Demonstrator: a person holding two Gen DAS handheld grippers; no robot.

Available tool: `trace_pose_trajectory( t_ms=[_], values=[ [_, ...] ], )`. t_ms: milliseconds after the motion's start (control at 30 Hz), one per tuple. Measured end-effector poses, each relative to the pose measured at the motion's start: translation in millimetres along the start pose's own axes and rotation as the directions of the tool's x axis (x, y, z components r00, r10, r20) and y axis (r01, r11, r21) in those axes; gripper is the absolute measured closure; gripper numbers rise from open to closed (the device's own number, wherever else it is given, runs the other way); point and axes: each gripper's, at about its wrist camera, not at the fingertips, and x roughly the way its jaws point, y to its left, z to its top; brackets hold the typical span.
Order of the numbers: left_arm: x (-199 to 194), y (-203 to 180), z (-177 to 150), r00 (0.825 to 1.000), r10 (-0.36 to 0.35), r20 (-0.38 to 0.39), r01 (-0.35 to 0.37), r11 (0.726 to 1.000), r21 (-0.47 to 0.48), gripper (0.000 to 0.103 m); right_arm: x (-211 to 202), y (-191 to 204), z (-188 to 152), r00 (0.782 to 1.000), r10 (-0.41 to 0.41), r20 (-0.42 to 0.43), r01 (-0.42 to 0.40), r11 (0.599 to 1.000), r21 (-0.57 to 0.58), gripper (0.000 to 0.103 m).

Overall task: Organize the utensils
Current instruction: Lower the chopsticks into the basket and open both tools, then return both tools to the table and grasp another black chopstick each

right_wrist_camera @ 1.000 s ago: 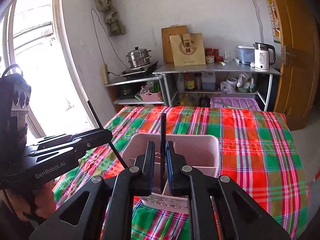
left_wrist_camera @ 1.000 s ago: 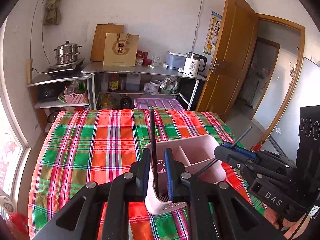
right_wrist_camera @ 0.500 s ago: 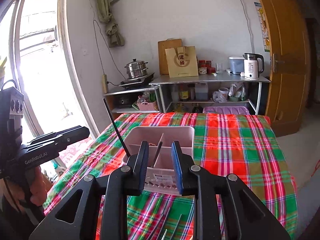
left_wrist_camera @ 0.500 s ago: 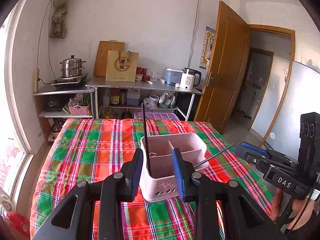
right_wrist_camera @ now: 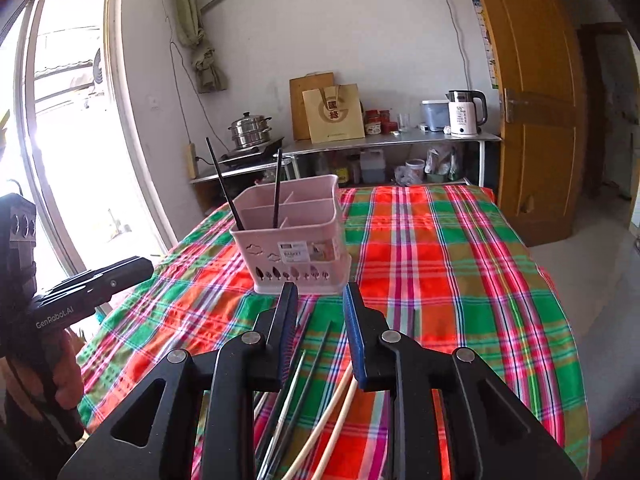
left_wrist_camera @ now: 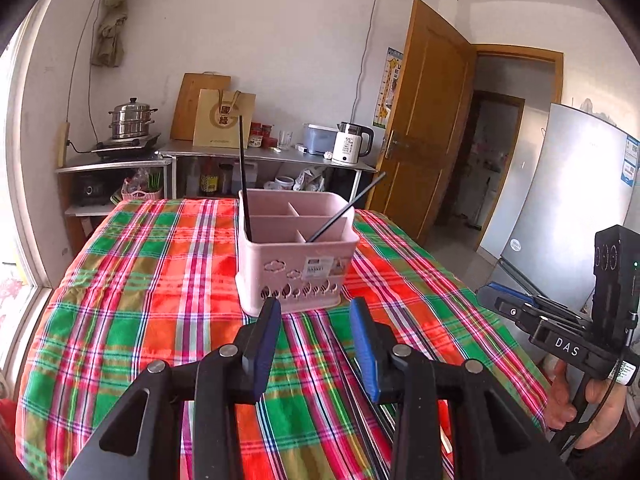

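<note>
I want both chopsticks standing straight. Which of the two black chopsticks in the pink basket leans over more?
The black chopstick at the basket's right, seen from the left wrist camera, slants steeply toward the door. The other black chopstick, at the left, stands nearly upright in the pink plastic basket.

So the table [left_wrist_camera: 120, 320] is covered edge to edge with a plaid cloth [right_wrist_camera: 440, 264] in red, green and white. A pink divided utensil basket [left_wrist_camera: 296, 268] sits on the cloth around the middle, a bit toward the far edge, with two black chopsticks [left_wrist_camera: 245, 184] standing tilted in its compartments. Down at the near edge there's a loose bunch of chopsticks [right_wrist_camera: 316, 408] lying flat on the cloth, some pale, some dark or metallic, roughly pointing at the basket. Can't count them.
</note>
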Motion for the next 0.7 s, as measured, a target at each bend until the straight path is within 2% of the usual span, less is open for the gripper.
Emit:
trace_pose_trajectory(
  t_ms=[200, 400, 700],
  values=[
    [-5, -11, -28, 1.000, -0.012, -0.028, 0.012, 1.000, 0.011, 0.068, -15, -4, -24, 0.999, -0.038, -0.012, 0.038, 0.999, -0.005, 0.079],
    [5, -17, -54, 0.996, -0.028, -0.089, 0.028, 1.000, -0.003, 0.068, -19, -7, -39, 0.997, -0.071, -0.032, 0.070, 0.997, -0.022, 0.079],
    [28, -21, -66, 0.989, -0.039, -0.146, 0.039, 0.999, 0.000, 0.068, -7, -17, -52, 0.994, -0.079, -0.071, 0.078, 0.997, -0.011, 0.079]
  ],
)
